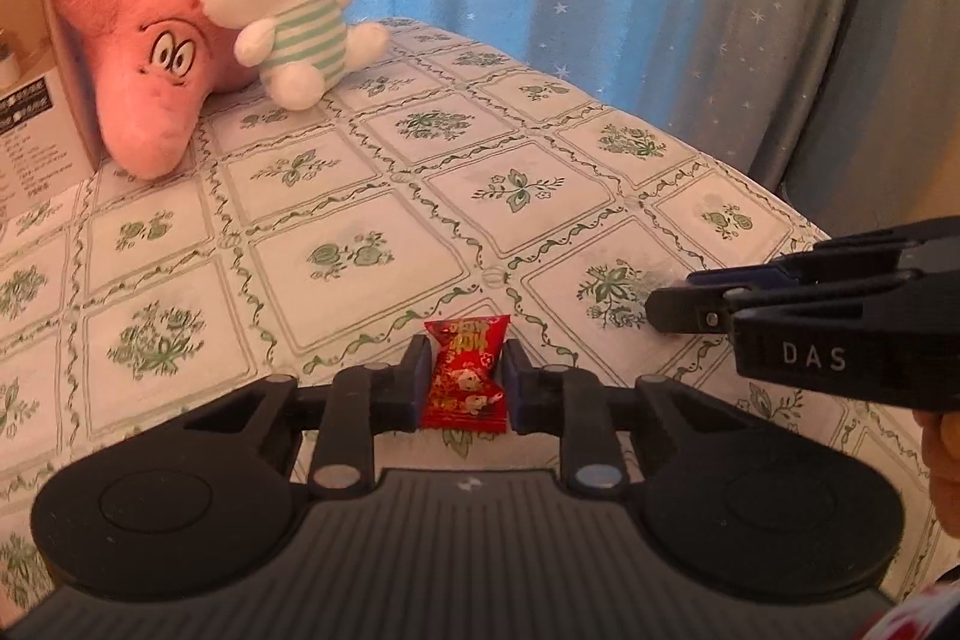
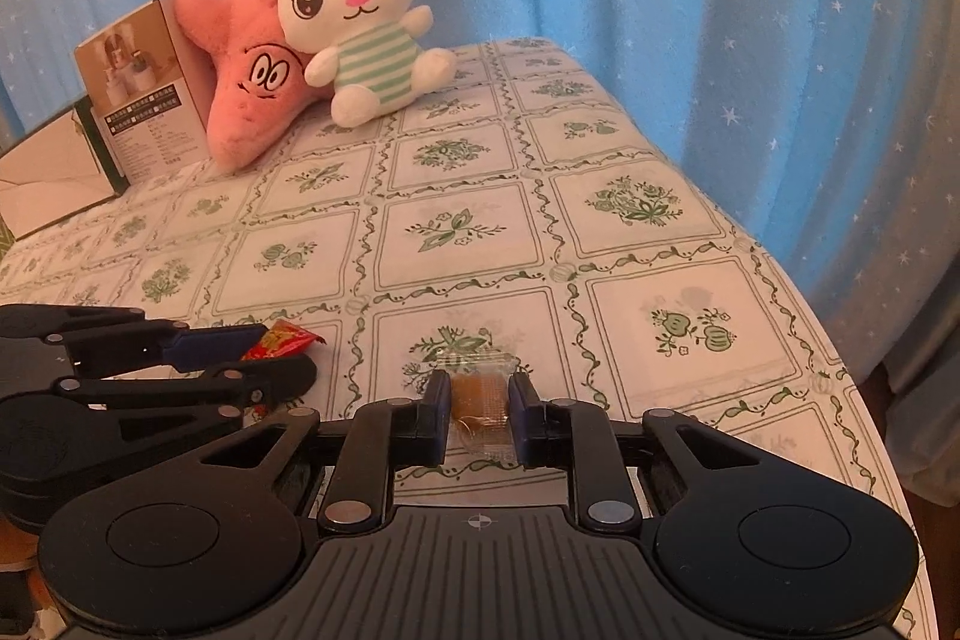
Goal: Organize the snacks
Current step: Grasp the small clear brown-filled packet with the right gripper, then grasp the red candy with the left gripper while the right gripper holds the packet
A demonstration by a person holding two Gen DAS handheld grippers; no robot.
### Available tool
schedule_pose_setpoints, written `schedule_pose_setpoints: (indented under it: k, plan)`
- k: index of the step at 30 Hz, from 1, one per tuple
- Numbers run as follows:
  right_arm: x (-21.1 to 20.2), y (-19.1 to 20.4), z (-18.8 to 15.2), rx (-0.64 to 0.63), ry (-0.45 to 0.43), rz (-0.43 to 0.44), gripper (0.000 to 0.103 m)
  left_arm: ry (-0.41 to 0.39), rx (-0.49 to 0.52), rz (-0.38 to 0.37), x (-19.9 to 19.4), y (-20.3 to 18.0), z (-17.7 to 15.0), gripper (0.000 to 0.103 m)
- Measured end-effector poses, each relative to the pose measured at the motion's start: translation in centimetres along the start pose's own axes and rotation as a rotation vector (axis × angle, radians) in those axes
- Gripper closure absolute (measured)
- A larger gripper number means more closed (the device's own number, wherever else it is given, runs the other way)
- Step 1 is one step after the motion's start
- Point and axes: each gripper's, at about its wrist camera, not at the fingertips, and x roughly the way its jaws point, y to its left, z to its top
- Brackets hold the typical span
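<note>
In the left wrist view my left gripper [image 1: 463,377] is shut on a red printed snack packet [image 1: 465,370], its pads pressing both sides, low over the tablecloth. My right gripper [image 2: 480,403] is shut on a clear-wrapped brown candy [image 2: 478,394] near the table's front. The right gripper [image 1: 690,307] also shows from the side at the right of the left wrist view. In the right wrist view the left gripper [image 2: 288,352] comes in from the left with the red packet [image 2: 282,340] sticking out between its fingers.
A floral tablecloth [image 2: 456,226] covers the table, whose edge curves away on the right. At the back left stand a pink star plush [image 2: 246,82], a white bunny plush [image 2: 354,22] and a cardboard box [image 2: 135,82]. Blue starred curtains hang behind.
</note>
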Motion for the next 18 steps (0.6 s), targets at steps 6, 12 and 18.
schedule_pose_setpoints:
  k: [6,12,18]
  plan:
    - [-0.5,0.6,-0.1,-0.007,-0.001,0.018,0.082,0.011,-0.086,0.047,-3.1,-0.4,-1.8,0.083]
    - [-3.5,2.5,-1.3,-0.025,-0.003,0.045,0.082,0.015,-0.155,0.077,-8.3,-1.4,-4.5,0.083]
    - [-8.6,5.5,-4.4,-0.052,-0.016,0.063,0.082,0.001,-0.228,0.109,-14.4,-2.3,-7.6,0.083]
